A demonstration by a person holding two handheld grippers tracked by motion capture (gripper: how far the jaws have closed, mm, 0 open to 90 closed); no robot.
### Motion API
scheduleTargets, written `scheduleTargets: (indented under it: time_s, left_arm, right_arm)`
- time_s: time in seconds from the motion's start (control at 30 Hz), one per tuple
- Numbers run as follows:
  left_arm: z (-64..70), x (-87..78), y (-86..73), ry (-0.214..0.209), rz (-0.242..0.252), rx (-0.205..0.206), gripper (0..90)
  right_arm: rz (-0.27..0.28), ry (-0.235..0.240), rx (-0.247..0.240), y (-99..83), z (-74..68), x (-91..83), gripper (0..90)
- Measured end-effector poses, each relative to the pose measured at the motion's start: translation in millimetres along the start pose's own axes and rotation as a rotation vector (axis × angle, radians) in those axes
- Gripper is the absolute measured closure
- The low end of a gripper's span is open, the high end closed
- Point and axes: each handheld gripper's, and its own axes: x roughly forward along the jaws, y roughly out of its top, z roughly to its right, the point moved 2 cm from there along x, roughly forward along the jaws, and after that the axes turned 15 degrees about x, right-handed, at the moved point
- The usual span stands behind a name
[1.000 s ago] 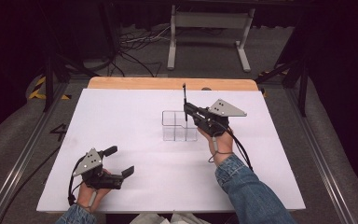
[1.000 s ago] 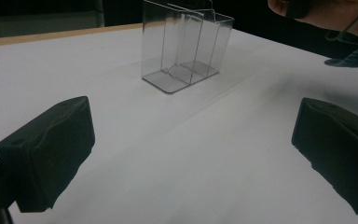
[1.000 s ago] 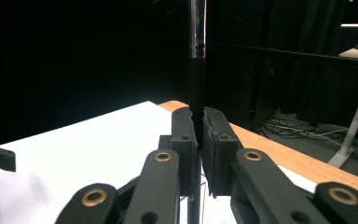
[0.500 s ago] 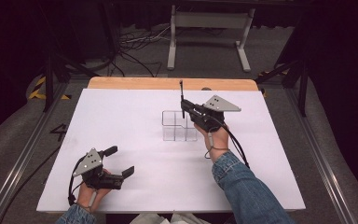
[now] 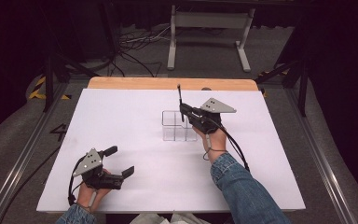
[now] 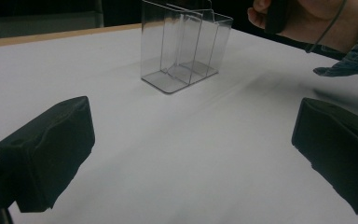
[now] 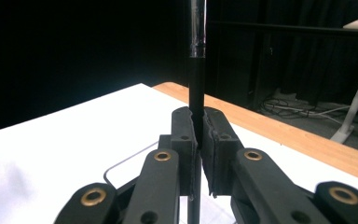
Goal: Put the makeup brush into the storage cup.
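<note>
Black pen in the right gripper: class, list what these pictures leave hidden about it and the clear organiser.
- Pen top: cut off by the upper edge of the right gripper view.
- Pen's lower end: hidden behind the right gripper fingers; high view too small.
- Clear organiser: which compartment lies under the pen cannot be told; the hand covers its right side in the high view.
</note>
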Motion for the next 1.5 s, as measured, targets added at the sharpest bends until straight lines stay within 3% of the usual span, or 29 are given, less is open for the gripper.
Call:
scheduleTargets:
  time_s: [0.67,0.87,1.07,1.27,1.5]
  left_arm:
    - [0.0,0.8,-0.3,-0.002,0.000,-0.007,0.1]
    - [0.1,0.7,-0.1,-0.003,0.001,-0.006,0.1]
    - [0.2,1.0,0.3,-0.002,0.001,-0.005,0.0]
    - [0.0,0.4,0.7,-0.006,0.001,-0.009,0.1]
    - [-1.3,-2.1,2.3,-0.007,0.007,-0.017,0.0]
  right_arm:
    - [-0.067,0.004,0.030,-11.3,5.0,2.1,82.3]
    - [-0.047,0.053,0.058,-6.5,2.1,-1.8,40.5]
    - [-0.049,0.064,0.036,-1.5,-1.2,-9.9,15.2]
    - [-0.052,0.048,0.005,7.6,-2.9,-27.3,1.7]
    - [-0.013,0.063,-0.005,14.7,-5.0,-54.2,0.5]
